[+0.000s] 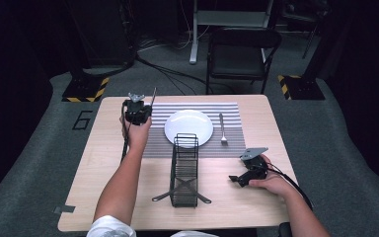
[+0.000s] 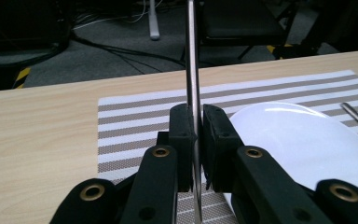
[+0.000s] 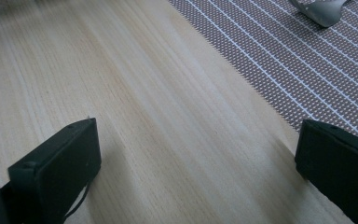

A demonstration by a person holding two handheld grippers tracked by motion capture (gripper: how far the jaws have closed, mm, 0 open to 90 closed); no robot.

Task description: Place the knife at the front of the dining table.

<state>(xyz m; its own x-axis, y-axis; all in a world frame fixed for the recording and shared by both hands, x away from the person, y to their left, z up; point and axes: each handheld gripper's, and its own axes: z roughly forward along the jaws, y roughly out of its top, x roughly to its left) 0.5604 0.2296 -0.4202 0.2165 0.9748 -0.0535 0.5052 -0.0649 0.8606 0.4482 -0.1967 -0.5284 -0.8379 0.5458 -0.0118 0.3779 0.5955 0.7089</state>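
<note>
My left gripper [image 1: 145, 111] is over the left edge of the striped placemat [image 1: 227, 111], shut on a thin metal knife [image 1: 153, 98]. In the left gripper view the knife [image 2: 192, 56] stands upright and edge-on between the jaws of the left gripper [image 2: 195, 122]. A white plate [image 1: 188, 127] lies in the middle of the mat, just right of this gripper; the plate [image 2: 298, 140] fills the right of that view. A fork [image 1: 222, 129] lies on the mat to the plate's right. My right gripper [image 1: 238, 178] rests low at the table's right front, open; nothing lies between the jaws of the right gripper [image 3: 196, 154].
A black wire rack [image 1: 184, 170] stands in front of the plate, with two grey handles crossing out of its near end. The wooden table [image 1: 103, 163] is bare to the left. A black chair [image 1: 242, 49] stands beyond the far edge. The fork's end [image 3: 324, 11] lies on the mat [image 3: 284, 56].
</note>
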